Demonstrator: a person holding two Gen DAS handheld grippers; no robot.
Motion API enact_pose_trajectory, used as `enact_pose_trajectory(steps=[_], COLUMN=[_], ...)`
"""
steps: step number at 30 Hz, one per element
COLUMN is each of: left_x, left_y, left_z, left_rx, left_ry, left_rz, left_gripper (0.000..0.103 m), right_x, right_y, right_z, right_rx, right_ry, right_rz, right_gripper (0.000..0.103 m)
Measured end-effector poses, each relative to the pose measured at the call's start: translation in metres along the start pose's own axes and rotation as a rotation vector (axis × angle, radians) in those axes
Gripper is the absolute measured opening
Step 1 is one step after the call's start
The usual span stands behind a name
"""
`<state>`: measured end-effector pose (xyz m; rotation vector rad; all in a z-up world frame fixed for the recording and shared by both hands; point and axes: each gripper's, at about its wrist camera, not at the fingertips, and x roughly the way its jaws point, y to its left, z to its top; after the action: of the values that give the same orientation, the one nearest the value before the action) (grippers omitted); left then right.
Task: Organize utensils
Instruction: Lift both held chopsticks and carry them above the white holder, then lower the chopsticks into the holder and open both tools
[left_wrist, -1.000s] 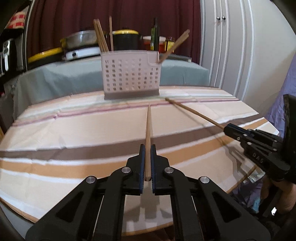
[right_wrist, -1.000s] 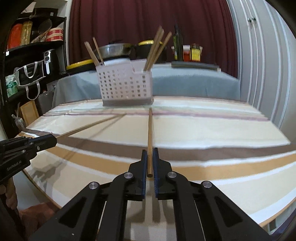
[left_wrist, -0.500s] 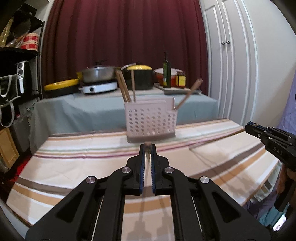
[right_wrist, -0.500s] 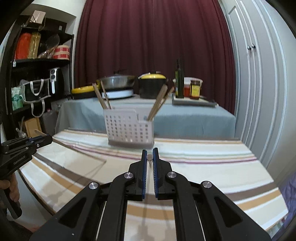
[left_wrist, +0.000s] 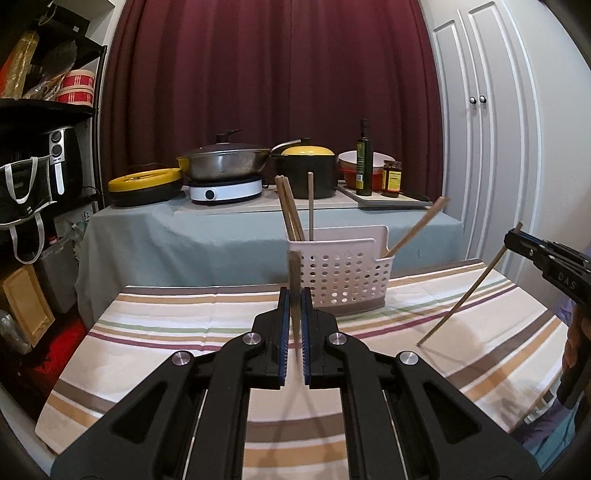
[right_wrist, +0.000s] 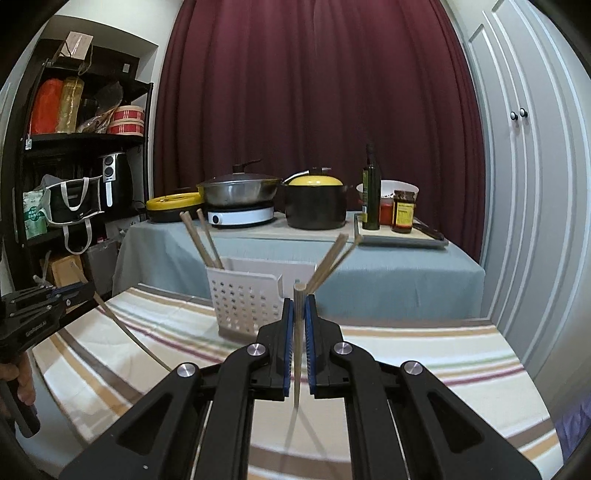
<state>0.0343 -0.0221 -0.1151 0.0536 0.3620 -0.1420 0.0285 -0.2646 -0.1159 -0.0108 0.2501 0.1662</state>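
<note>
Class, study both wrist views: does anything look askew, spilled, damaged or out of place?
Nothing spilled or damaged. The chopsticks in the white basket lean at different angles rather than standing straight. Left gripper and right gripper each hold one chopstick lifted off the table.

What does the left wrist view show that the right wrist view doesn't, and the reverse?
Left wrist only: the right hand-held gripper from outside, its wooden chopstick slanting down over the striped tablecloth.
Right wrist only: the left hand-held gripper from outside, and the paper bag atop the black shelf.
Both: the white perforated plastic utensil basket holding chopsticks, and each gripper shut on one chopstick.
</note>
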Motion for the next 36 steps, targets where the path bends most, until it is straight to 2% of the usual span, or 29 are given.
enact_pose_trajectory(steps=[11, 22, 29, 36], left_x=[0.018, 0.016, 0.031, 0.074], left_y=[0.014, 0.009, -0.003, -0.011], left_z=[0.034, 0.112, 0.156, 0.168], left_rx=[-0.05, -0.029, 0.017, 0.049], left_ry=[0.001, -0.131, -0.213, -0.199], left_rz=[-0.066, -0.167, -0.172, -0.134], left_gripper=[0.006, 0.006, 0.006, 0.006], right_x=[0.021, 0.016, 0.029, 0.062], right_y=[-0.009, -0.01, -0.007, -0.006], right_z=[0.025, 0.091, 0.126, 0.136], right_rx=[0.011, 0.0, -0.025, -0.041], right_ry=[-0.037, -0.175, -0.258, -0.261], right_rz=[0.016, 0.08, 0.085, 0.083], right_gripper=[0.007, 0.007, 0.007, 0.007])
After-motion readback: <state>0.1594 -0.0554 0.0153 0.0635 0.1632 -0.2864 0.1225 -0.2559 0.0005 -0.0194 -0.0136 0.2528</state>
